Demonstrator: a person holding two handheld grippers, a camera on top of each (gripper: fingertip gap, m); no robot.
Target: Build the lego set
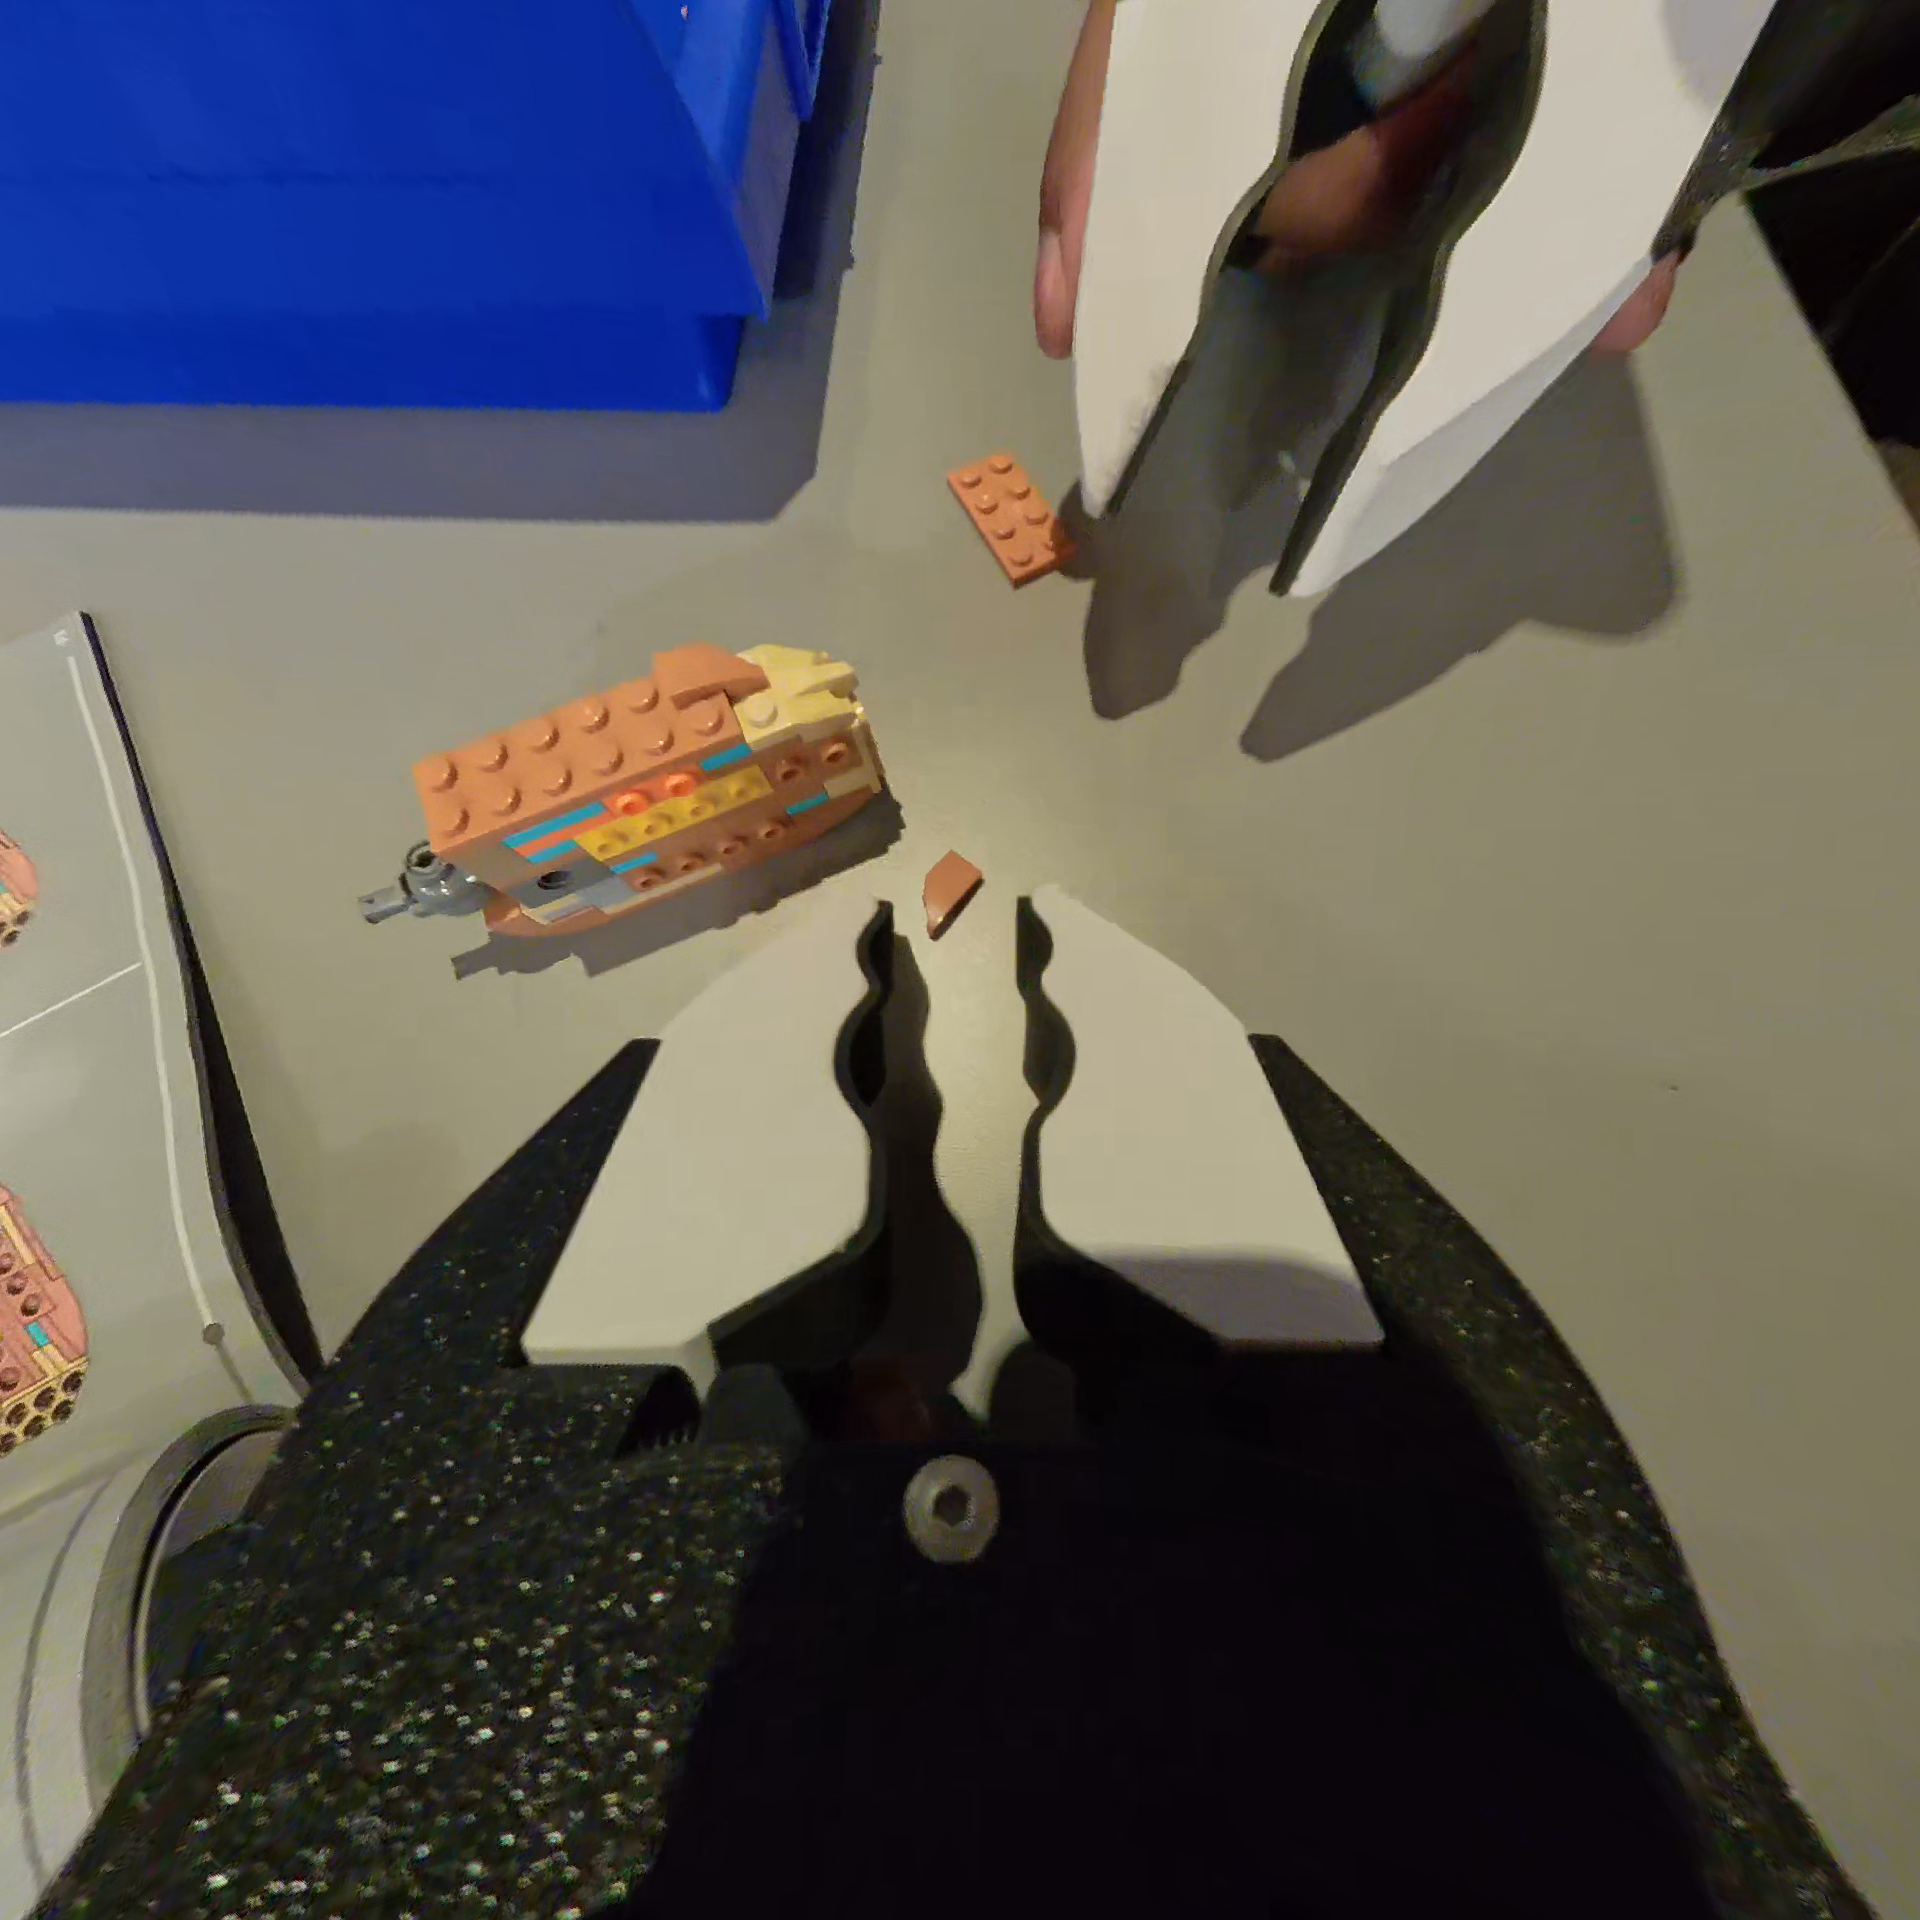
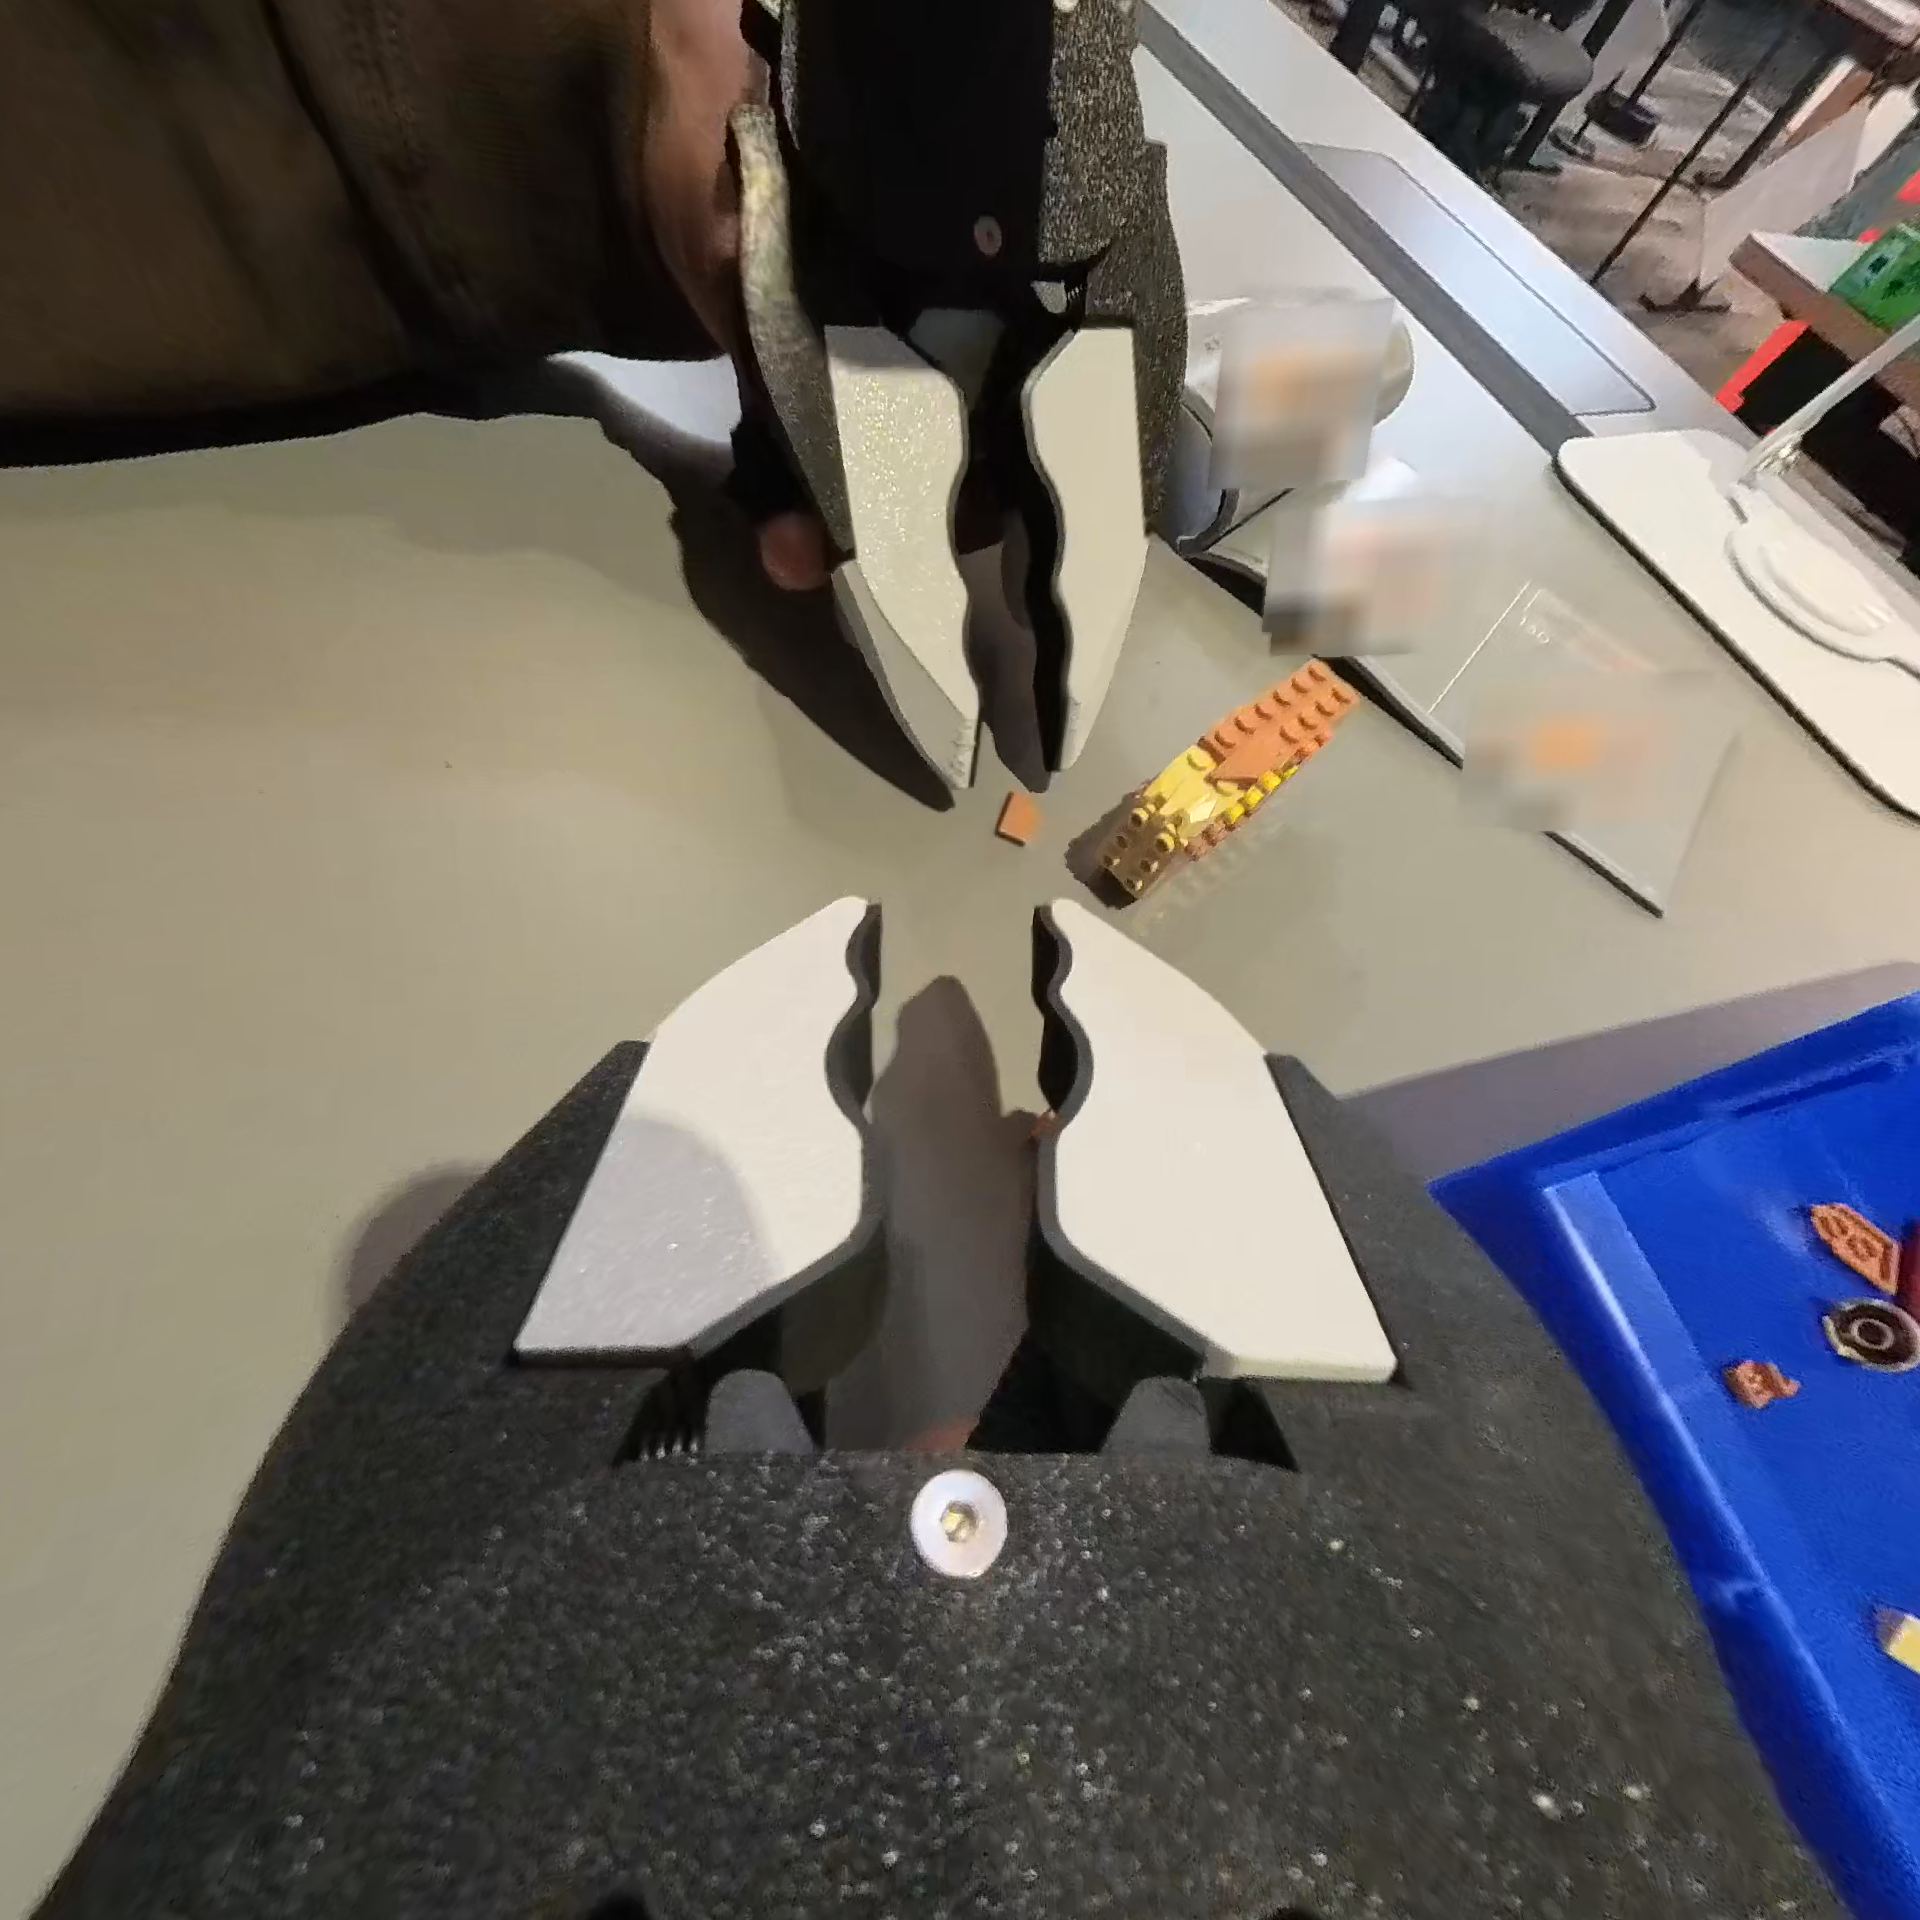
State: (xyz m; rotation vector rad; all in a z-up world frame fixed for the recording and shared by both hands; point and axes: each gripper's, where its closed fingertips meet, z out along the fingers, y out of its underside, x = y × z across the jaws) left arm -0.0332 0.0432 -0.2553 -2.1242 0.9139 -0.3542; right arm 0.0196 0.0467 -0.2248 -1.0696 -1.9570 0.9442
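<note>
Several loose lego pieces in blue bin, both tools parted, empty

grey table, dark chairs behind

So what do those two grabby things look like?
Both match. The left hand-held gripper and right hand-held gripper each have a black, sparkly-speckled body, one silver bolt in the middle, and two pale grey fingers with wavy black inner edges. The person holding them wears a dark brown sleeve.
</note>
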